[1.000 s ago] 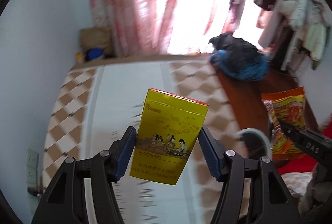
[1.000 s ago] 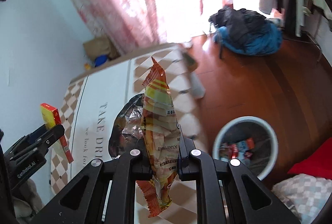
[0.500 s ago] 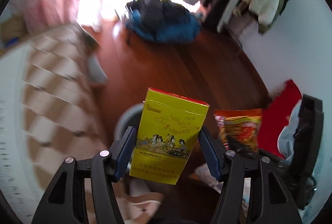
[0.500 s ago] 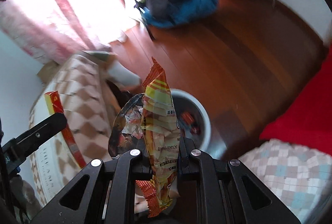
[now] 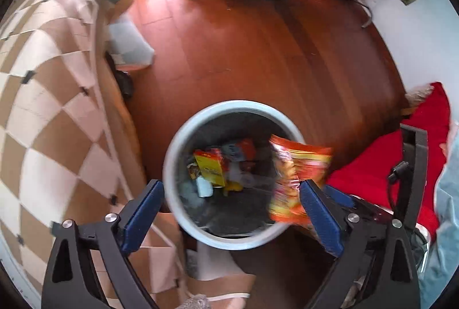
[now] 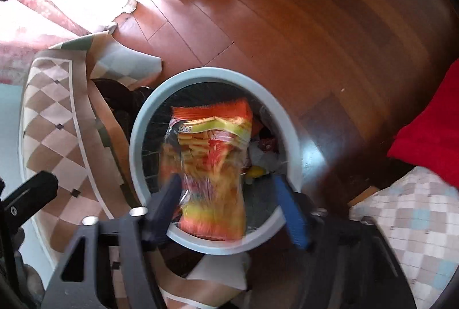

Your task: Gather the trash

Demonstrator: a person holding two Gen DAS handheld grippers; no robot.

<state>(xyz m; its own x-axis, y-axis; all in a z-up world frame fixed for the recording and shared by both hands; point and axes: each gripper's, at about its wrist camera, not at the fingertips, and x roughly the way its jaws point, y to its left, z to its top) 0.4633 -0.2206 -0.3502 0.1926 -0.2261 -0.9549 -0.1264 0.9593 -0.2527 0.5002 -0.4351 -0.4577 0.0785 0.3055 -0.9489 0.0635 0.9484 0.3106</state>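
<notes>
Snack bag loose between spread jaws

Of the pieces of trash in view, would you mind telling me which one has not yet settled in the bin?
The orange snack bag: it is blurred above the bin, between the right gripper's open jaws. The yellow box already lies inside.

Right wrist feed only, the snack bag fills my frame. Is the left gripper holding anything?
Observer: No, the left gripper is open and empty, above the bin.
Operator: Any box in the bin?
Observer: Yes, a yellow box lies inside among other trash.
Operator: Bag lined up with the opening?
Observer: From the left wrist, the snack bag overlaps the bin's rim on the right side. It is blurred, so I cannot tell if it clears.
</notes>
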